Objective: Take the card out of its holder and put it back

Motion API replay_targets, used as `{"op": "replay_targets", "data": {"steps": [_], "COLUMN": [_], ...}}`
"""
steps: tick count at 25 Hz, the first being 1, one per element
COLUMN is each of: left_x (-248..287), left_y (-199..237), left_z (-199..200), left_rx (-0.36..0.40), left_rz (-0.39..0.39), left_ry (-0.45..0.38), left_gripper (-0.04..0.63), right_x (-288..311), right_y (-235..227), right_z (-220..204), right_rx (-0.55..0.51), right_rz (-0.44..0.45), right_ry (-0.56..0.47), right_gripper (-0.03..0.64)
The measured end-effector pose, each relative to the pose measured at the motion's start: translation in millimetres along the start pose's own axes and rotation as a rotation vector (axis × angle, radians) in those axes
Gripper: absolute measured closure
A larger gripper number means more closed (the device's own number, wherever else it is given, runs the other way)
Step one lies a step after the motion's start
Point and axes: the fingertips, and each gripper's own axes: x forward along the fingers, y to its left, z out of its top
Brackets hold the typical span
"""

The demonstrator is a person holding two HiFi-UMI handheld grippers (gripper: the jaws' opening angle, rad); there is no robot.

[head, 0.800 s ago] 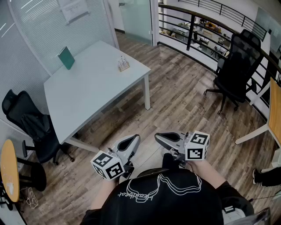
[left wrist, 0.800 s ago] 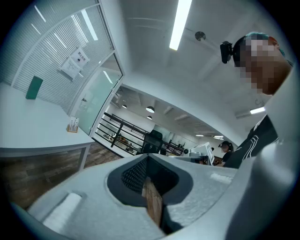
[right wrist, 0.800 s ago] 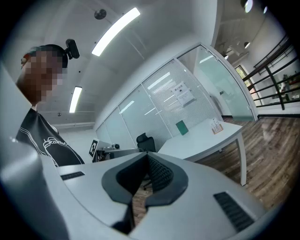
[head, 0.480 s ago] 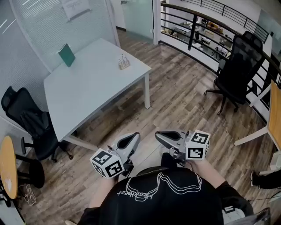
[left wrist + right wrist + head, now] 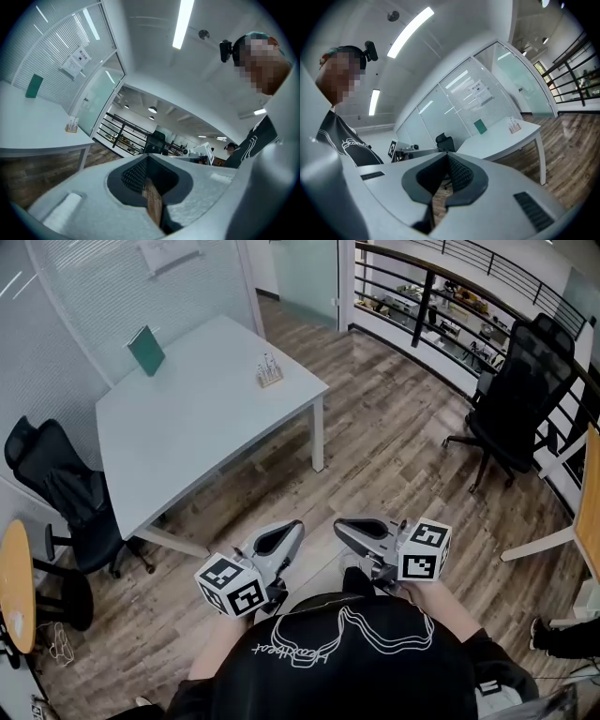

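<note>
Small wooden card holder [image 5: 269, 374] stands upper centre on smooth white surface [image 5: 187, 442]; grey left hand-held gripper [image 5: 292, 527] and right hand-held gripper [image 5: 340, 525] both closed, empty.

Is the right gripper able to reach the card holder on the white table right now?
Probably not yet. The right gripper is held close to the body over the wood floor, well apart from the table where the card holder stands. Nothing blocks the way; stepping closer should do.

tools [image 5: 292, 531] [image 5: 343, 527]: 2 | office chairs [image 5: 54, 491] [image 5: 523, 381]: 2 | white table [image 5: 187, 442]: 1 | card holder [image 5: 269, 373]: 1 | green sign [image 5: 146, 350]: 1
</note>
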Motion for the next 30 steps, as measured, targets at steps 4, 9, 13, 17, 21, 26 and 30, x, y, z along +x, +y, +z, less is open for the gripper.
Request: {"op": "replay_targets", "data": {"steps": [4,9,13,17,21,26,30], "left_x": [25.1,62.9,101.4,140.1,176.2,205.9,217.5], "left_y": [16.9,49.3,74.2,94.9,102.9,106.5,111.2], "left_z": [3.4,4.6,10.3,26.4,47.4,68.3,79.6], "left_rx": [-0.021,-0.071,-0.104,-0.097,-0.062,-0.007,0.018], "left_rz": [0.009,0.051,0.082,0.11,0.125,0.149,0.155], "left_ry": [-0.007,0.002,0.007,0.004,-0.007,-0.033,-0.042], "left_gripper": [0.581,0.581,0.581,0.581,0.581,0.581,0.581], "right_x": [0.6,6.1,9.3,10.5,2.2,-3.9,-0.7], "right_y": [-33.6,-80.6,-124.5,-162.5,-196.0,-221.3,-232.3], "right_z": [10.7,22.9,40.5,68.8,99.3,123.6,135.7], "right_rx": [0.035,0.076,0.093,0.082,0.063,0.033,0.014], "right_rz": [0.01,0.033,0.054,0.089,0.109,0.135,0.135], "right_ry": [0.01,0.036,0.055,0.06,0.051,0.049,0.047], "right_gripper": [0.607,0.607,0.607,0.607,0.607,0.607,0.607]}}
